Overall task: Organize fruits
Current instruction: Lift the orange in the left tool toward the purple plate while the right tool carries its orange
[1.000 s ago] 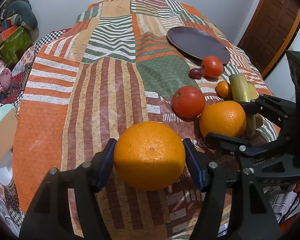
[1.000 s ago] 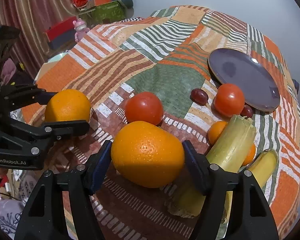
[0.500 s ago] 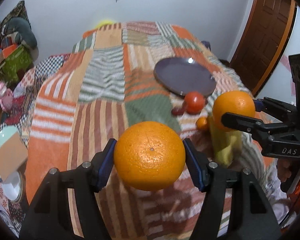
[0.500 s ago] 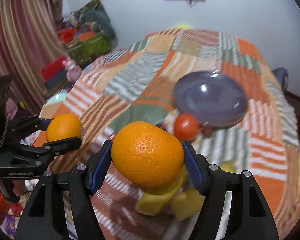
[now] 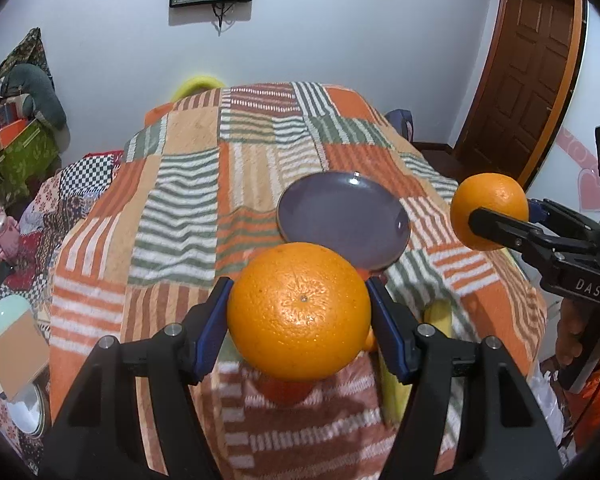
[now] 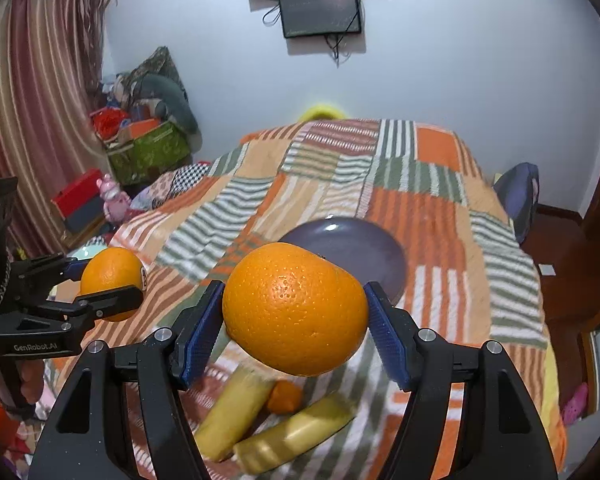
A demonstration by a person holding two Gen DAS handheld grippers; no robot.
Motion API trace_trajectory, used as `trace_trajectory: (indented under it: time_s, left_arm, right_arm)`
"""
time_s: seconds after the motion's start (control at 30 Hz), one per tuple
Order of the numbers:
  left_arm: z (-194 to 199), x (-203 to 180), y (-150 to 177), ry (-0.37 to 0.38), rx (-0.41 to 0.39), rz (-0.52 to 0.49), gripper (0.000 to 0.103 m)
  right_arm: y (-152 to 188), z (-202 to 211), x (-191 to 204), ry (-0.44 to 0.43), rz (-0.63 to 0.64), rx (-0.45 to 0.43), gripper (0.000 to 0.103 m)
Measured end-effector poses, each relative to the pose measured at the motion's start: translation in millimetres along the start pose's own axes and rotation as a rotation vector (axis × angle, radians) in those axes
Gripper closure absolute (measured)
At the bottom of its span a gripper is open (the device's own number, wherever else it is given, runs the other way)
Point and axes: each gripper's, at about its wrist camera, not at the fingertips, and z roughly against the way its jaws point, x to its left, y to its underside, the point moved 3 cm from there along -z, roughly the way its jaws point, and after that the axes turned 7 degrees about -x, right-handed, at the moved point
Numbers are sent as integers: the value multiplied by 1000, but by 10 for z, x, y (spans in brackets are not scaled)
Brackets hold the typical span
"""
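My left hand-held gripper point(image 5: 300, 312) clamps a round orange point(image 5: 299, 311) above the patchwork-covered bed point(image 5: 188, 208); my right hand-held gripper point(image 6: 294, 312) clamps another round orange point(image 6: 295, 307). The empty purple plate point(image 5: 342, 218) lies ahead, with bare blanket around its rim.

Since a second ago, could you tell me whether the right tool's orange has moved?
Yes. The orange has risen off the quilt, now beside the purple plate.

Orange oranges point(image 5: 299, 312), purple plate point(image 5: 342, 216), striped orange-green patchwork blanket point(image 5: 188, 216)

Two round oranges point(image 5: 299, 312) point(image 6: 296, 308) held aloft above yellow pieces point(image 6: 296, 436) on the bedspread.
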Motion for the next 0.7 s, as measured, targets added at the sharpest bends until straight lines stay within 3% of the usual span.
trace_trajectory:
  time_s: [0.27,0.7]
  left_arm:
    - [-284,-98,-304,-4,-7,-1,37]
    - [-856,-198,-688,-11,-8,-44,37]
  right_arm:
    - [-149,-34,-171,11,9,-54,37]
    - [-261,-412,-466,12,-17,-50,37]
